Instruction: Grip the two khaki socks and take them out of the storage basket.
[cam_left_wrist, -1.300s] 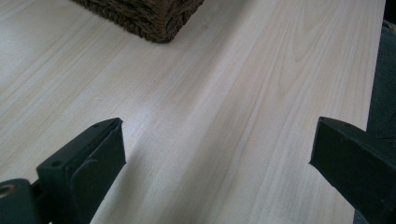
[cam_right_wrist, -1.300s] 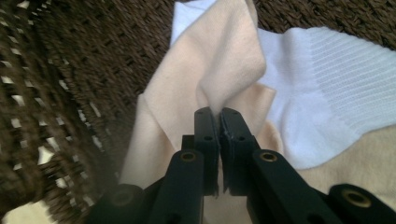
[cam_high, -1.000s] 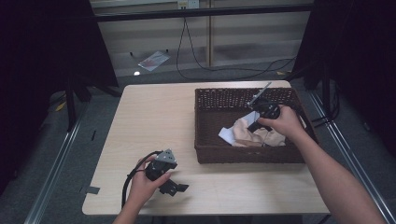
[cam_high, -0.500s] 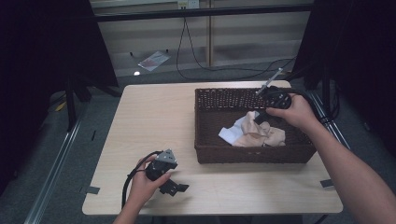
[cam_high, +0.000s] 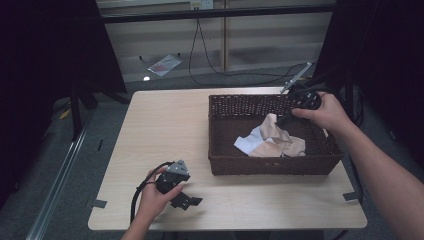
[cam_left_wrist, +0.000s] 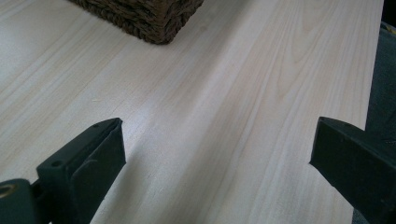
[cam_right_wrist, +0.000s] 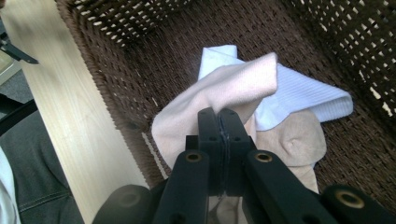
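Note:
A dark wicker basket (cam_high: 272, 165) stands on the right half of the wooden table (cam_high: 165, 125). Inside it lie a pale pink cloth (cam_high: 272, 129), a white cloth (cam_high: 246, 145) and a tan cloth (cam_high: 295, 146). My right gripper (cam_high: 285, 119) hangs over the basket's far right part, shut on a fold of the pink cloth (cam_right_wrist: 224, 91), which is drawn up from the pile. In the right gripper view the jaws (cam_right_wrist: 218, 114) press together on that fold, above the white cloth (cam_right_wrist: 299, 98). My left gripper (cam_high: 187, 200) rests near the table's front edge, open (cam_left_wrist: 217, 144) with bare wood between its jaws.
The basket's near corner (cam_left_wrist: 149, 18) lies ahead of the left gripper. The basket's woven wall (cam_right_wrist: 121, 70) stands close beside the lifted cloth. Cables and a small packet (cam_high: 162, 64) lie on the floor behind the table. Dark stands flank both sides.
My right hand has risen and drifted toward the basket's far right corner, pulling the pink cloth up out of the pile. The left hand and its gripper stay put.

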